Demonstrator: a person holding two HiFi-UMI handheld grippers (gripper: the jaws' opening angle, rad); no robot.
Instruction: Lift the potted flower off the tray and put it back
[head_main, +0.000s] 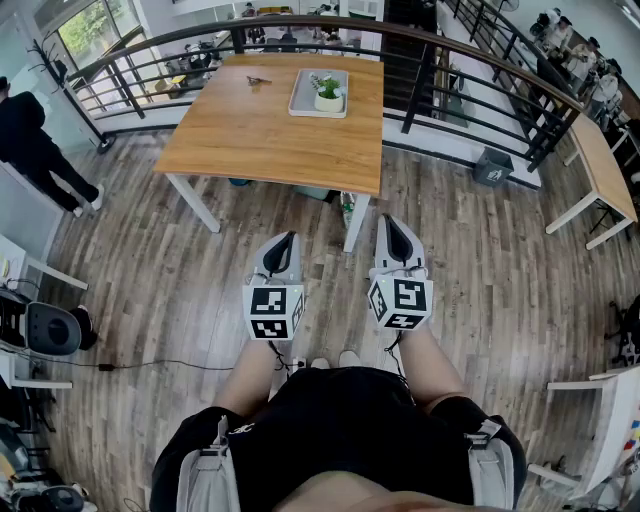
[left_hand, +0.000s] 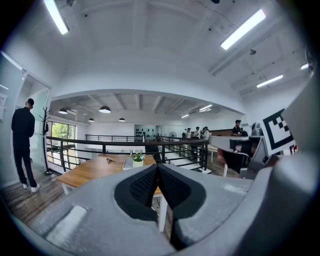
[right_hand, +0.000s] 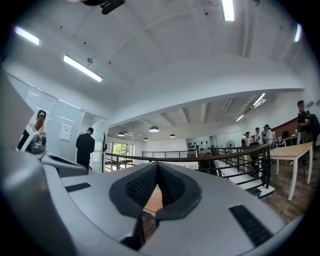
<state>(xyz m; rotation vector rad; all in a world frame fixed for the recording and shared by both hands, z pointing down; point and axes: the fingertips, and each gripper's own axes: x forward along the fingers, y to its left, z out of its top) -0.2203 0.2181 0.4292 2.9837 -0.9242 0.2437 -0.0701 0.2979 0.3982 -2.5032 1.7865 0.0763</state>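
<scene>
The potted flower (head_main: 328, 95) stands upright inside the tray (head_main: 304, 98), toward the tray's right side. The tray lies at the far edge of the tabletop (head_main: 250, 135), right of centre. The pot's long axis is vertical, with green leaves above a white pot.

Both grippers are held low in front of the person's body, well apart from the tabletop, with open floor between. The left gripper (head_main: 283, 240) and right gripper (head_main: 397, 225) sit side by side, both pointing forward at the tabletop. The flower lies ahead and between their two lines, so neither hand is clearly nearer.

In the left gripper view the potted flower (left_hand: 138, 160) shows just above and slightly left of the fingers (left_hand: 145, 186). In the right gripper view the fingers (right_hand: 142, 187) mask it; only a strip of tabletop wood shows below the tips.

Finger state: both pairs are clenched tip to tip, grasping nothing.

Judgement: the lift has not begun. The next move calls for an approach to the tabletop and released fingers.
</scene>
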